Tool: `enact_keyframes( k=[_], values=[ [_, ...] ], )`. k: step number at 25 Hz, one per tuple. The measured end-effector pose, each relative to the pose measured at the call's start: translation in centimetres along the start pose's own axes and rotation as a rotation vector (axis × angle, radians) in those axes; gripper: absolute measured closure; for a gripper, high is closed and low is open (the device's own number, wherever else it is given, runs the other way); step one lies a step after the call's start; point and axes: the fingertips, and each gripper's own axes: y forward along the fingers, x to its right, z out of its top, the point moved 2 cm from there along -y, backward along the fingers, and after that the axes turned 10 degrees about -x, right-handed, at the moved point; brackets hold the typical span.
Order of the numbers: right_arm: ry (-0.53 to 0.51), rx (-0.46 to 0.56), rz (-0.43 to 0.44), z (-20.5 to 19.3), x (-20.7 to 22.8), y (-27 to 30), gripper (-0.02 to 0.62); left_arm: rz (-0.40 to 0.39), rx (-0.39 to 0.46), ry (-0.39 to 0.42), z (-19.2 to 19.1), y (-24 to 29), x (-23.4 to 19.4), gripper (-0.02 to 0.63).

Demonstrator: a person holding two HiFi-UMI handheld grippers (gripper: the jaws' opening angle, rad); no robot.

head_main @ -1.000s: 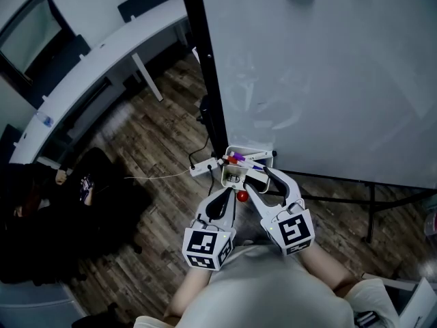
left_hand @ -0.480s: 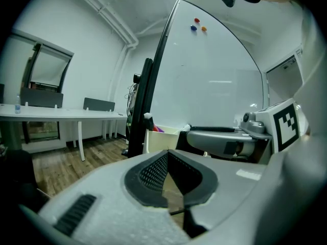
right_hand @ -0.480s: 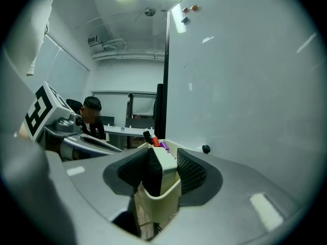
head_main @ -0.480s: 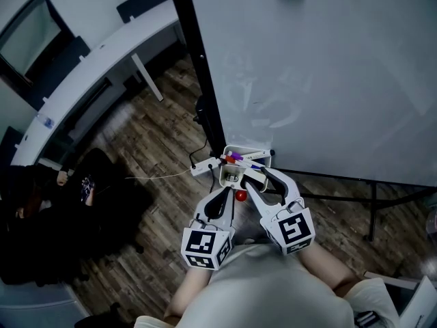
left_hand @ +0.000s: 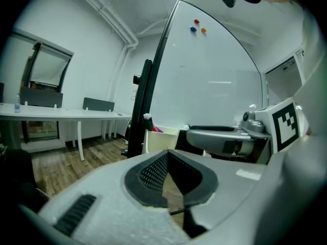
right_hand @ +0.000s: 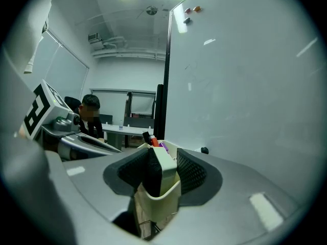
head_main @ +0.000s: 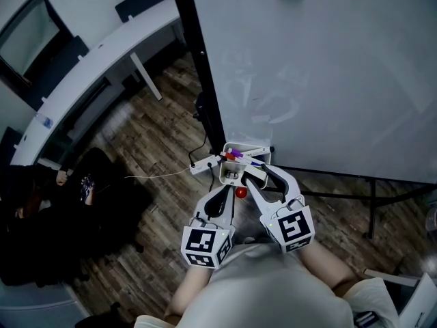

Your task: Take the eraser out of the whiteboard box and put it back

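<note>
A small white box hangs at the whiteboard's lower left corner and holds coloured markers. The eraser, white with a black felt face, stands upright in the near end of the box. My right gripper has its pads on both sides of the eraser; its jaws have just been closing and now press on it. In the head view this gripper reaches into the box. My left gripper waits just left of it, below the box, shut and empty.
The whiteboard's black stand post rises just left of the box. A white power strip with a cable lies on the wooden floor. A long white desk runs at the left. A person sits far behind.
The right gripper's fingers have drawn slightly closer together around the eraser. Both hands stay where they were, and the eraser still stands in the box.
</note>
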Motion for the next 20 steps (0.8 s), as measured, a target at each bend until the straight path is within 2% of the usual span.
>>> enact_keyframes(
  k=[20],
  values=[
    [-0.041, 0.061, -0.052, 3.2, 0.2, -2.0, 0.416, -0.018, 0.018, 0.002, -0.1, -1.8, 0.9, 0.606]
  ],
)
